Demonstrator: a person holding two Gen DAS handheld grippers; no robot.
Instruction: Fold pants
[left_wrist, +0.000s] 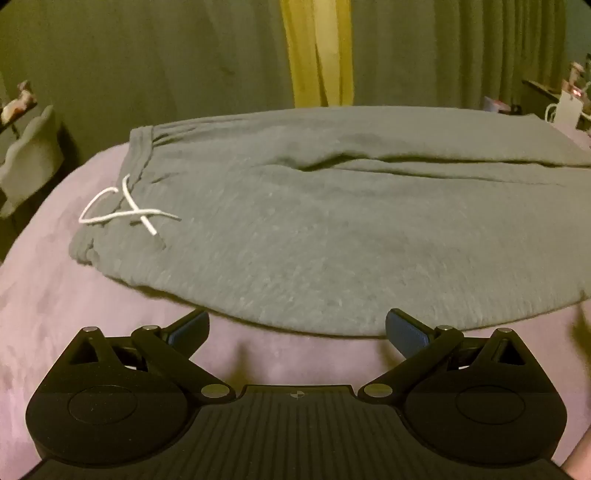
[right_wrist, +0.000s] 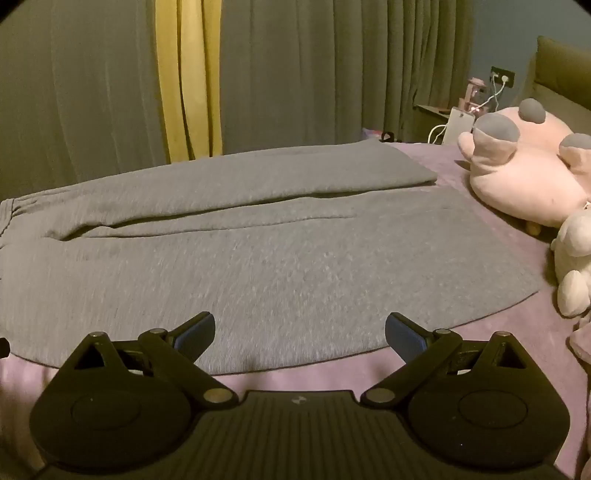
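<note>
On the mauve bed (left_wrist: 44, 295), both left tongs (left_wrist: 297, 328) and right tongs (right_wrist: 300, 330) are hovering wide open and empty just short of the flat grey pants (left_wrist: 295, 229), readying the first fold, which calls for pinching the near edge

right tool (right_wrist: 300, 334) gapes above grey pants (right_wrist: 258, 251) on bed (right_wrist: 517, 332).

Sweatpants (left_wrist: 295, 229) lie flat across bed (left_wrist: 55, 295), waistband w/ drawstring (left_wrist: 125, 210) at left, legs running right. Plush toys (right_wrist: 517, 173) on bed right of leg ends. Curtains (right_wrist: 295, 74) behind, nightstand (right_wrist: 432, 110) far right.
</note>
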